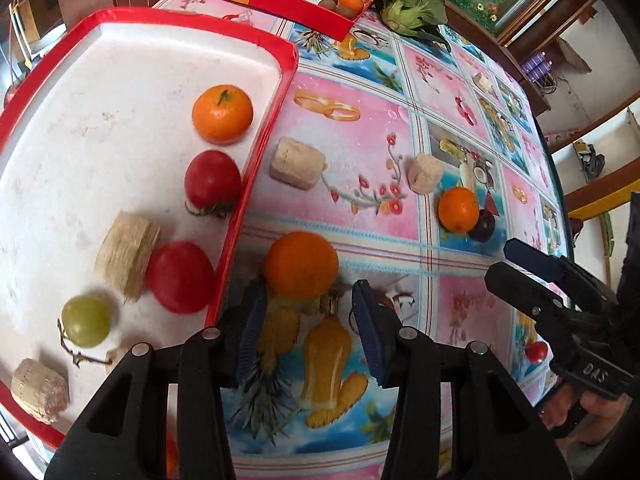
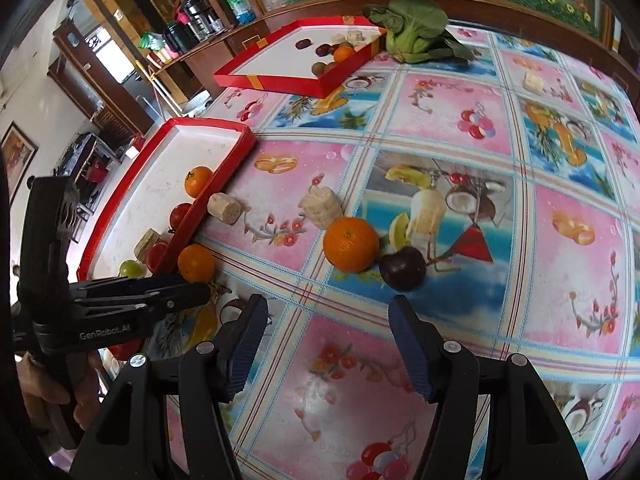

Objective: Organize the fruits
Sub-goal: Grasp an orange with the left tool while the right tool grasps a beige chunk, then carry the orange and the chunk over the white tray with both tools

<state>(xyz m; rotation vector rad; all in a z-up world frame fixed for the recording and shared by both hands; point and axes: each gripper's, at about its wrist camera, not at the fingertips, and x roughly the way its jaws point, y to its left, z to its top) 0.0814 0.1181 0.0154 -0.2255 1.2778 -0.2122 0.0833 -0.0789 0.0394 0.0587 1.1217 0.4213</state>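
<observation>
1. Right wrist view gives us the one clear label: "GenRobot.AI" in white on the black body of the left gripper (image 2: 200,294), held in a hand (image 2: 52,392) at the left edge.
2. From the left wrist we read "DAS" on the right gripper (image 1: 506,262), far right.
3. Our left gripper's (image 1: 310,308) jaws are apart and point down over an orange (image 1: 301,264) on the cloth; the fruit sits just beyond the tips, just beside the near tray's (image 1: 262,184) red rim, and no pad presses on it.
4. Our right gripper's (image 2: 328,320) jaws stand released over bare cloth with nothing between them.
5. The near tray holds an orange, two tomatoes, a green grape and two pale fibrous chunks.
6. On the patterned tablecloth (image 2: 460,112) between the grippers lie two more pale chunks (image 2: 322,207), a second orange (image 2: 351,244) and a dark plum (image 2: 402,268) touching it.
7. A far tray (image 2: 280,80) carries small dark fruits and oranges; a leafy green (image 2: 412,36) lies just beside it.
8. That tray rim stands right next to the left fingers (image 1: 252,328).
</observation>
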